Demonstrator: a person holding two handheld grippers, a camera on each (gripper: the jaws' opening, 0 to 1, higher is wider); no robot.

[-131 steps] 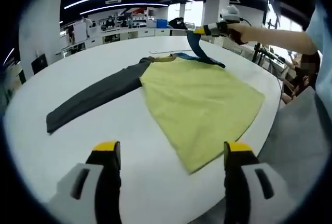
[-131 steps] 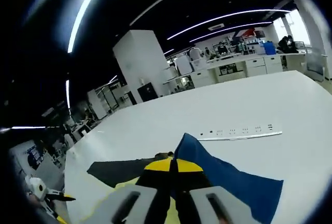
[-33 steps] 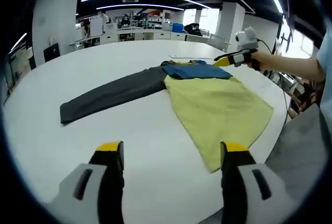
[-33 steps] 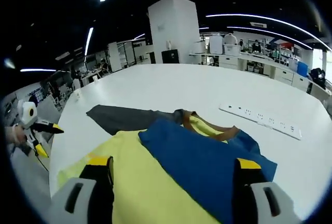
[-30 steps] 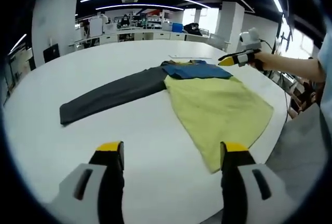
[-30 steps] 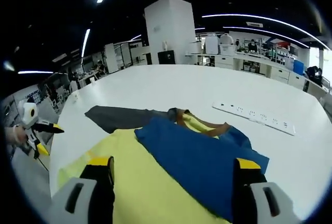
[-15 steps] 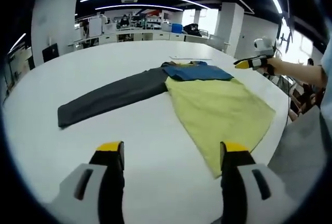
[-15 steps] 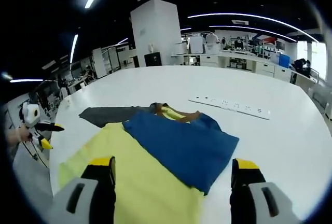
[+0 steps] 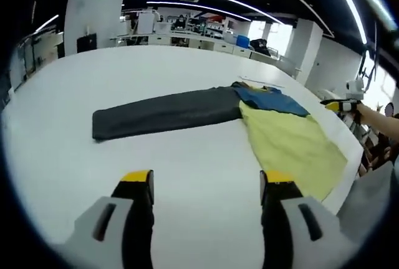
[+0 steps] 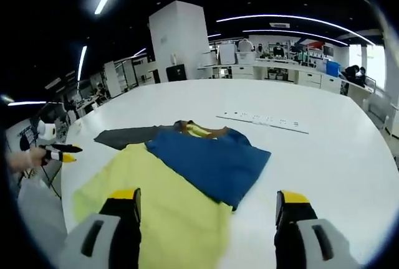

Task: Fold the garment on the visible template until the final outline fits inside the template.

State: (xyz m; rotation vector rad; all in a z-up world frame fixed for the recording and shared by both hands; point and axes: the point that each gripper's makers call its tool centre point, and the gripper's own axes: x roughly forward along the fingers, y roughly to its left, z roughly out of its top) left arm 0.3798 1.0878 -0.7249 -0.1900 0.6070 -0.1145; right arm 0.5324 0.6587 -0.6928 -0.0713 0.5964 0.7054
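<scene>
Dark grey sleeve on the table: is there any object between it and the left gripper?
Nothing visible. In the left gripper view, only bare white table lies between the open left gripper and the dark grey sleeve, which lies flat and stretched out.

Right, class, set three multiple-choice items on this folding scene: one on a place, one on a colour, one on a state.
1. Where does the blue sleeve lie?
A. folded over the yellow shirt body
B. hanging off the table
C. held by a gripper

2. What colour is the outstretched sleeve?
A. red
B. dark grey
C. white

3. How is the right gripper?
A. shut on cloth
B. open and empty
C. shut on the power strip

Answers: 1 A, the blue lies flat across the yellow top; 2 B, it shows dark grey in the left gripper view; 3 B, its fingers stand apart with nothing between.
</scene>
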